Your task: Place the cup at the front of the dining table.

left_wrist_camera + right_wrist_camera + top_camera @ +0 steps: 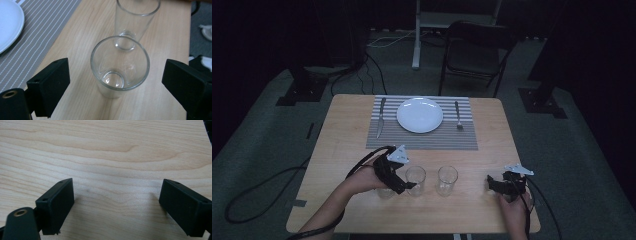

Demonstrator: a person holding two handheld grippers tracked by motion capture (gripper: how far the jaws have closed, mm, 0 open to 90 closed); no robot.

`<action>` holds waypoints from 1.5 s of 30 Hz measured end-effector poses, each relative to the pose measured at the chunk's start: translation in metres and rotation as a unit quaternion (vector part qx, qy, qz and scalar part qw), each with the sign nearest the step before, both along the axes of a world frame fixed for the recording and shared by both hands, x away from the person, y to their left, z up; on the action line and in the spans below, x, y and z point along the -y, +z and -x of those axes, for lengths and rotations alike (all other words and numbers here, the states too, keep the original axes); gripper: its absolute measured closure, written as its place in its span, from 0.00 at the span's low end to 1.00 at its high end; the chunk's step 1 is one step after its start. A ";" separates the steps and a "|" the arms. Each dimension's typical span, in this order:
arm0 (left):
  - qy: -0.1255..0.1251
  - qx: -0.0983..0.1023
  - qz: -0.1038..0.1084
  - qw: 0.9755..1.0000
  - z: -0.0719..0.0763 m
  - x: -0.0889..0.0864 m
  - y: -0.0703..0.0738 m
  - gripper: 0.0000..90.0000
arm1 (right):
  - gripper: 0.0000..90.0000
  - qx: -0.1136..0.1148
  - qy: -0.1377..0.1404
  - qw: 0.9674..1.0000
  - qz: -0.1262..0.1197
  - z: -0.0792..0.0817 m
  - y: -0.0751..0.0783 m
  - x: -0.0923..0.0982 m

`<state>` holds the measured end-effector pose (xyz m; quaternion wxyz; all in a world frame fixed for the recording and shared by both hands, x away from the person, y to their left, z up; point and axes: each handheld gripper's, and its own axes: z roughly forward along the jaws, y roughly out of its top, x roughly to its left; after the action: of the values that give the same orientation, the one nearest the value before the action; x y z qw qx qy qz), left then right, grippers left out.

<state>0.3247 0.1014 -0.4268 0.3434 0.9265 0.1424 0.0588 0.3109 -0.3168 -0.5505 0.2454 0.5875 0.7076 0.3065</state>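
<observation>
Hovering at the clear, empty, upright glass (120,66), the left gripper (116,82) has jaws spread, not touching it; right gripper (116,202) jaws spread over bare table (105,150).

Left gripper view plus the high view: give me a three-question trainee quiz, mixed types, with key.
1. True or false: the left gripper is shut on the nearer clear drinking glass.
2. How many clear glasses stand on the light wooden table in the high view?
3. On the striped grey placemat, which lies left of the round white plate: A) metal knife B) metal fork?

Key: 1 false, the jaws stand apart either side of it; 2 three; 3 A.
</observation>
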 end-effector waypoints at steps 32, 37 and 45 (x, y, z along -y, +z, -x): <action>-0.017 -0.016 -0.121 0.992 -0.008 0.041 -0.013 0.32 | 0.14 0.000 0.000 1.000 0.000 0.000 0.000 0.000; -0.019 -0.020 -0.114 0.993 -0.009 0.040 -0.014 0.32 | 0.14 0.000 0.000 1.000 -0.001 0.000 0.000 0.000; -0.022 -0.026 -0.118 0.992 -0.009 0.044 -0.012 0.32 | 0.14 0.000 0.000 1.000 -0.001 0.000 0.000 0.000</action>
<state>0.3342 0.0573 -0.4385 0.2288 0.9648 0.1224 0.0435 0.3110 -0.3169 -0.5505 0.2451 0.5878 0.7073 0.3068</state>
